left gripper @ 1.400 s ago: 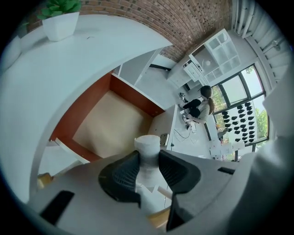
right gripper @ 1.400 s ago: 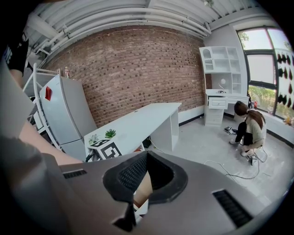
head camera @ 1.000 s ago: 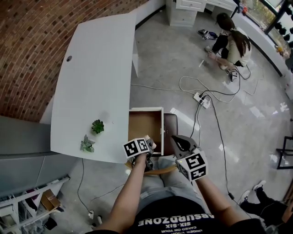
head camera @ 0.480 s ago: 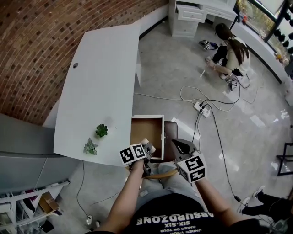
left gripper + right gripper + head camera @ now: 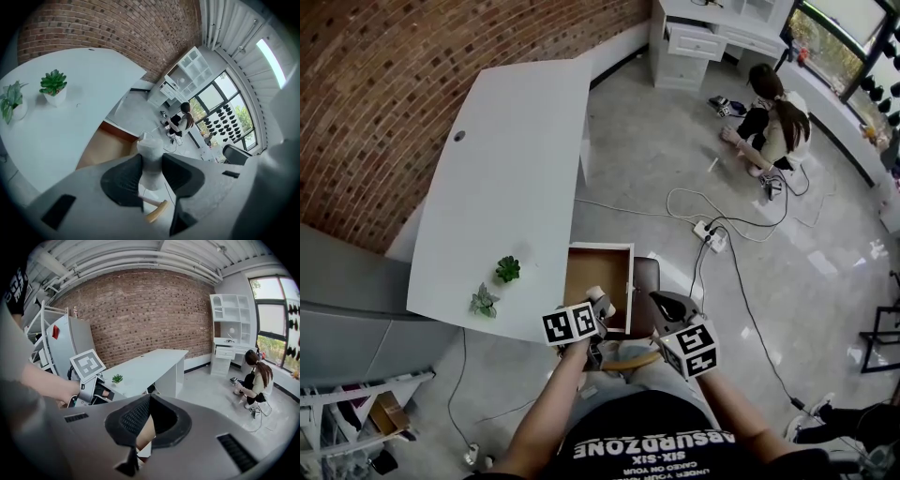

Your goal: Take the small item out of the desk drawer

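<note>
The desk drawer [image 5: 596,273] stands pulled open below the white desk [image 5: 506,159], its brown wooden bottom bare. My left gripper [image 5: 598,306] hovers over the drawer's near end, shut on a small pale whitish cylinder [image 5: 595,294]. In the left gripper view this small item [image 5: 149,151] stands upright between the two dark pads of the left gripper [image 5: 151,165], with the drawer [image 5: 101,150] behind it. My right gripper [image 5: 662,300] is held just right of the drawer, over the chair, with nothing in it. Its jaws [image 5: 147,401] meet at the tips.
Two small potted plants [image 5: 507,269] [image 5: 483,300] sit near the desk's front edge. A dark-seated chair [image 5: 649,279] stands by the drawer. Cables and a power strip [image 5: 709,231] lie on the floor. A person [image 5: 773,98] crouches at the far right, near white cabinets [image 5: 712,33].
My left gripper has risen with the small item held in it, coming up from the drawer. The right gripper has stayed where it was.
</note>
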